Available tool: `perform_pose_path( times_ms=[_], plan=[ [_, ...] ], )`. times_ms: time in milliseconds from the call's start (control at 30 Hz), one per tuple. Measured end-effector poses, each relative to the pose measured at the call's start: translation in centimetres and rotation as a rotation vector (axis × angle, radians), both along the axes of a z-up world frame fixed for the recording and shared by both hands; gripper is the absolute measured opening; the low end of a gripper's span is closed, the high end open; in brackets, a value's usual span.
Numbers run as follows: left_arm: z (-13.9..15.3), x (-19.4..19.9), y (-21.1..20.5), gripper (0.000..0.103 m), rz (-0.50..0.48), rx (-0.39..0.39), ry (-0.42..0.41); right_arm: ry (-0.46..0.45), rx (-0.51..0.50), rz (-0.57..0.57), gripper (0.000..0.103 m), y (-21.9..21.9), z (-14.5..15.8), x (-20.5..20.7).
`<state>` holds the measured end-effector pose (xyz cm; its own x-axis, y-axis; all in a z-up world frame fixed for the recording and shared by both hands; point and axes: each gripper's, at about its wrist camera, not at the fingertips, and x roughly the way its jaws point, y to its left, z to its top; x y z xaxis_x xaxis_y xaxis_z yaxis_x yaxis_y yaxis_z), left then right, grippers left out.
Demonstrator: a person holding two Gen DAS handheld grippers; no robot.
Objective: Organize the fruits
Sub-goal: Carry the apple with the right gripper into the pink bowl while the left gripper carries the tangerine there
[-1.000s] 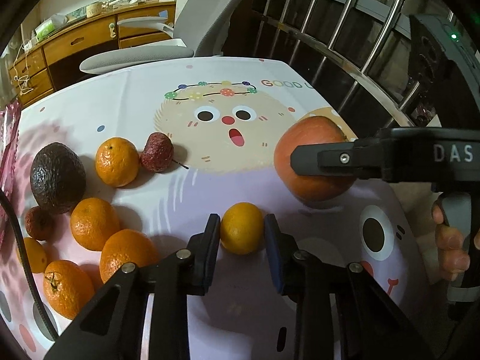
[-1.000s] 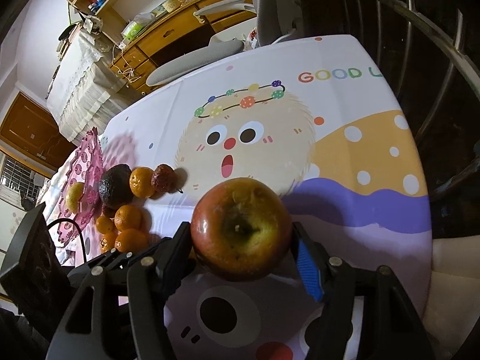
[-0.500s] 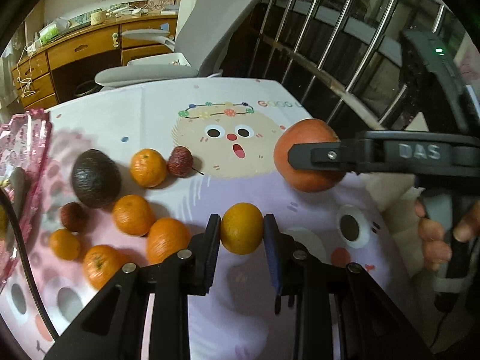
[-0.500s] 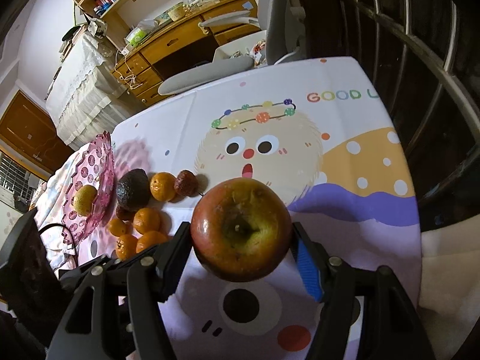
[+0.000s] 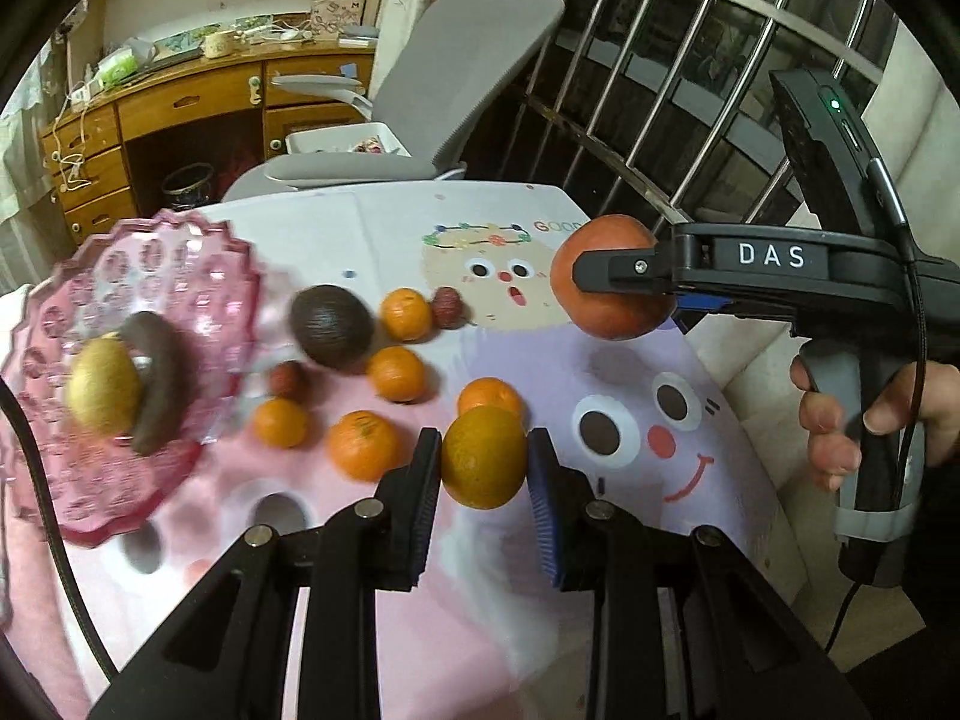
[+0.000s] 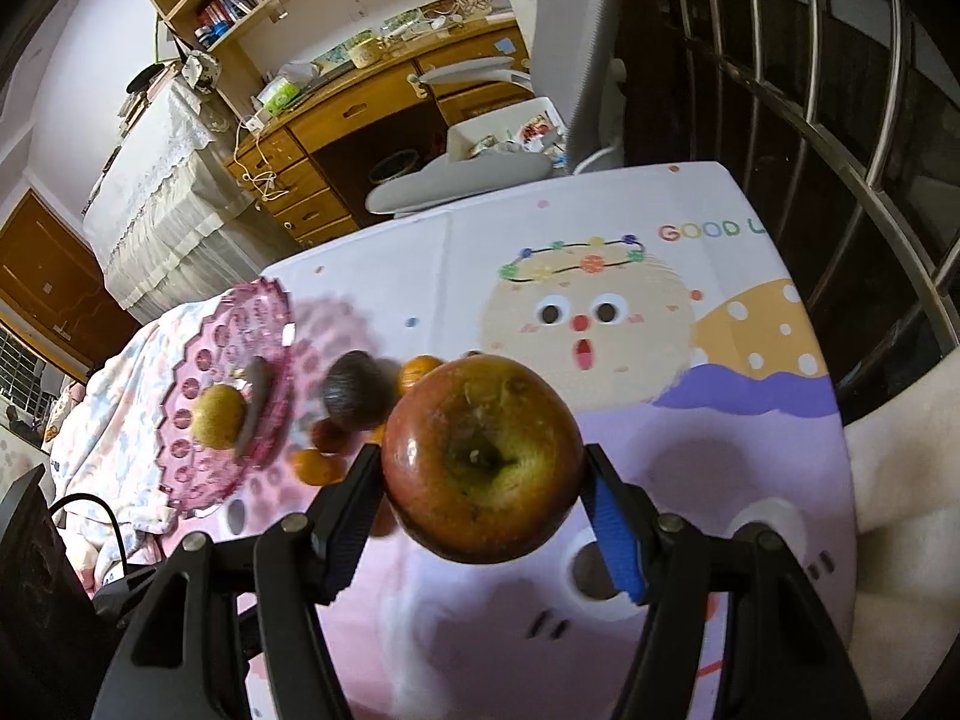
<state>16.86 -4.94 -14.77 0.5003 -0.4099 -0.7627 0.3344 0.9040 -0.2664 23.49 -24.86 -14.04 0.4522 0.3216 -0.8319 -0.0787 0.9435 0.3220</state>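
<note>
My left gripper [image 5: 485,468] is shut on a small orange [image 5: 483,457] and holds it above the table. My right gripper [image 6: 483,483] is shut on a red-green apple [image 6: 482,459], also held in the air; the apple shows in the left wrist view [image 5: 612,285] at the right. A pink glass plate [image 5: 198,264] at the left holds a yellow-green fruit [image 5: 103,384] and a dark long fruit [image 5: 157,378]. On the cloth lie an avocado [image 5: 330,325], several oranges [image 5: 396,373] and small dark red fruits [image 5: 447,307].
The table wears a cartoon cloth [image 5: 630,420]. A grey office chair [image 5: 420,96] and a wooden desk [image 5: 180,114] stand behind it. A metal railing [image 5: 690,90] runs along the right. A flowered cloth [image 6: 108,396] lies left of the plate.
Both grippers have risen and drawn back with their fruit. The pink plate with its two fruits has come into full view at the left.
</note>
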Motion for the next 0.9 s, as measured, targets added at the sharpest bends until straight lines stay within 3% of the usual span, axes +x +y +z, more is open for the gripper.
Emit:
perform_pose_path(
  times_ms=[500, 900],
  plan=[
    [5.1, -1.6, 14.5, 0.027, 0.022, 0.031, -0.044, -0.024, 0.038, 0.013, 0.066, 13.1, 4.0, -3.9],
    [3.3, 1.9, 23.5, 0.027, 0.086, 0.072, -0.005, -0.014, 0.049, 0.040, 0.066, 22.7, 2.9, -3.9]
  ],
)
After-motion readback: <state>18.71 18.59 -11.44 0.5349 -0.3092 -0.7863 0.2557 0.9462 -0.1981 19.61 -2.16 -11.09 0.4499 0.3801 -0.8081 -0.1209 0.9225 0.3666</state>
